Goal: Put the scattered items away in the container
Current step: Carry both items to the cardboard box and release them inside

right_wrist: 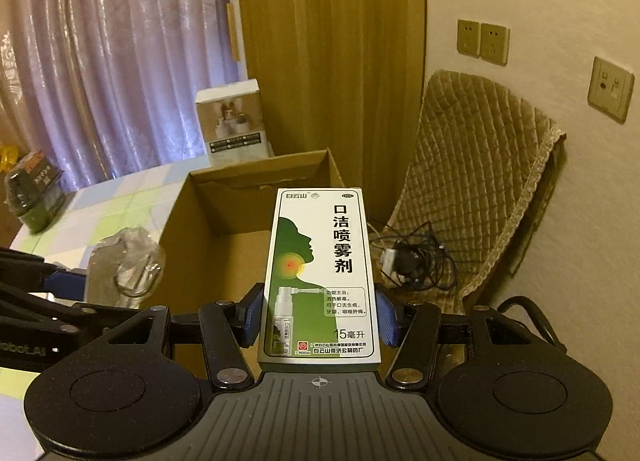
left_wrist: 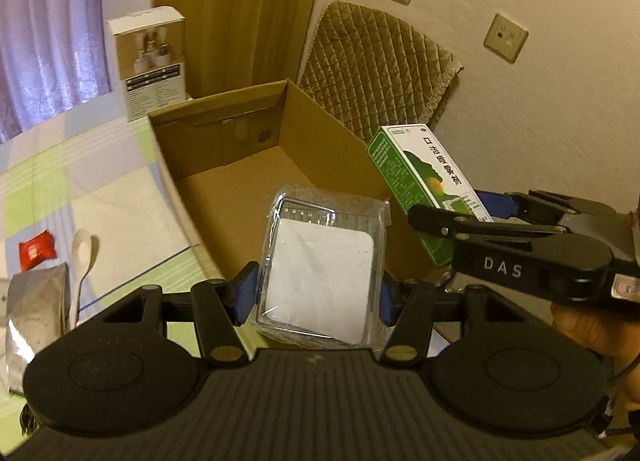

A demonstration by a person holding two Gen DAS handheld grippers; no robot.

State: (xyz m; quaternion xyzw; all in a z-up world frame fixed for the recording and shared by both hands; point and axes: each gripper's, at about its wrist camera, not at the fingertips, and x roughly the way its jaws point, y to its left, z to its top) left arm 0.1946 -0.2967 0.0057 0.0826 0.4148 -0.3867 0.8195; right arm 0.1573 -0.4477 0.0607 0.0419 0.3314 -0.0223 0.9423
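An open cardboard box (left_wrist: 176,173) (right_wrist: 180,229) stands on the table, nothing visible on its floor. My left gripper (left_wrist: 312,297) is shut on a clear plastic case (left_wrist: 320,265) with a white card inside, held above the box's near edge. My right gripper (right_wrist: 320,317) is shut on a green and white spray medicine carton (right_wrist: 320,273), also seen in the left wrist view as the carton (left_wrist: 420,181) over the box's right wall, with the right gripper (left_wrist: 476,213) clamped on it. In the right wrist view the plastic case (right_wrist: 124,265) shows at left.
A red packet (left_wrist: 35,251), a white spoon (left_wrist: 82,261) and a silver foil bag (left_wrist: 32,321) lie on the checked tablecloth at left. A tall white product box (left_wrist: 148,61) stands behind the cardboard box. A quilted chair (right_wrist: 480,181) holds tangled cables (right_wrist: 412,261).
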